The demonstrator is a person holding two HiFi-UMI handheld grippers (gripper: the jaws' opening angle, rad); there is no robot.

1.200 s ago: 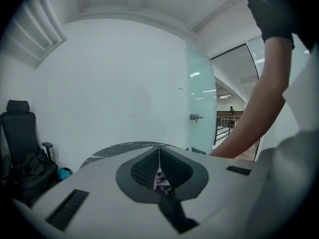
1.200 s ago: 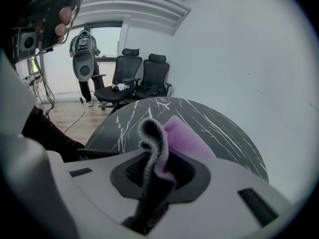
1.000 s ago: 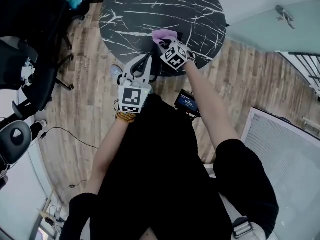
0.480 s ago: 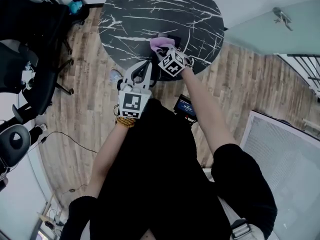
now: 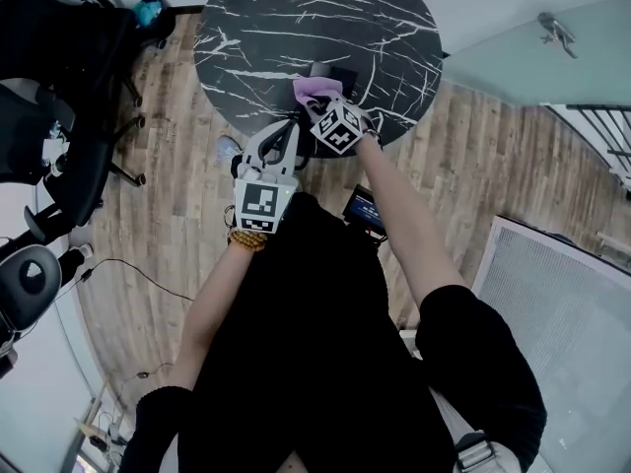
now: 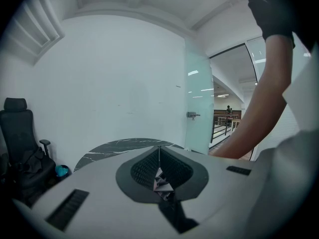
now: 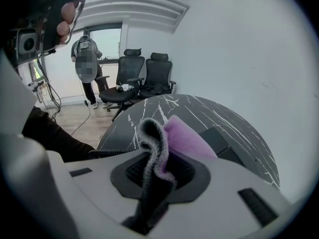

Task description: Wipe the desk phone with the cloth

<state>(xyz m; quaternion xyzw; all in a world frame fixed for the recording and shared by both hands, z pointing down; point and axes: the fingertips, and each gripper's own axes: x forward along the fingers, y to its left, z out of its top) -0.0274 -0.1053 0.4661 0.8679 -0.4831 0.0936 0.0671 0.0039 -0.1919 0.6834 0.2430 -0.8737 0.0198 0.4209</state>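
A purple cloth [image 7: 187, 138] with a grey underside is pinched in my right gripper [image 7: 158, 156], which is shut on it. In the head view, that gripper [image 5: 320, 100] holds the cloth [image 5: 312, 88] against the near side of the dark desk phone [image 5: 332, 71] on the round black marble table [image 5: 266, 28]. The phone's body [image 7: 227, 144] shows just beyond the cloth, with its coiled cord [image 7: 107, 153] at the left. My left gripper [image 5: 287, 124] hovers off the table's near edge, shut, apart from the phone. Its jaws [image 6: 159, 151] meet with only a small pale speck low between them.
Black office chairs [image 5: 54, 116] and a teal object [image 5: 150, 6] stand left of the table. A glass door with a handle [image 5: 554, 26] is at the right. A small screen device [image 5: 363, 208] hangs at my waist. A person [image 7: 87, 66] stands by chairs [image 7: 144, 76] in the distance.
My right gripper and the cloth have shifted slightly left and nearer along the phone. The left gripper has stayed about where it was.
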